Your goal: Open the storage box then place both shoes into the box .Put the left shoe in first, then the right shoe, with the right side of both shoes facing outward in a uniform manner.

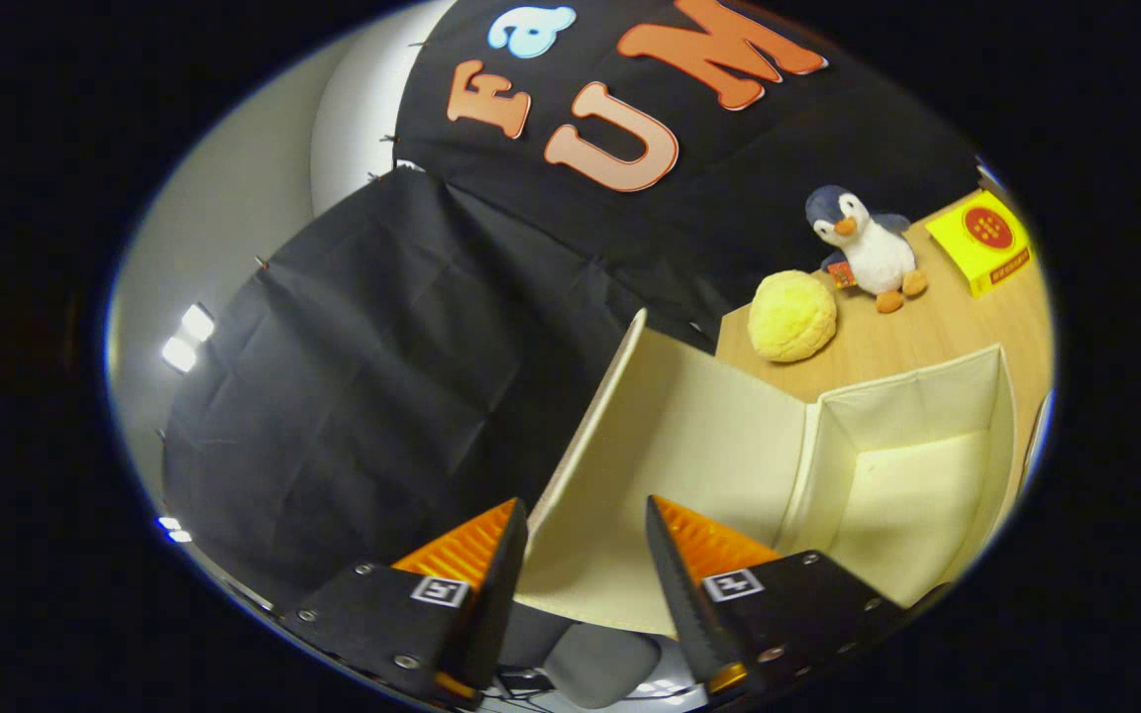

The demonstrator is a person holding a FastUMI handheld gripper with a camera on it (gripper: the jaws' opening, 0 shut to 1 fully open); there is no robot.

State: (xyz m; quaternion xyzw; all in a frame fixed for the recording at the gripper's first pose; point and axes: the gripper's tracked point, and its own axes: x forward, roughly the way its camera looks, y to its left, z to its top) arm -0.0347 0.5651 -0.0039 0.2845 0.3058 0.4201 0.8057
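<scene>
Gripper view. The jaws (585, 555) stand apart with a clear gap between the two fingers, and the raised lid (670, 465) of the cream fabric storage box (927, 485) lies in that gap; whether either finger touches it cannot be told. The box stands open on the light wooden tabletop (937, 332), its pale interior exposed beside the lid. Beyond the box rest a yellow round plush (792, 317), a small plush penguin (863, 246) and a flat yellow carton (982, 241).
</scene>
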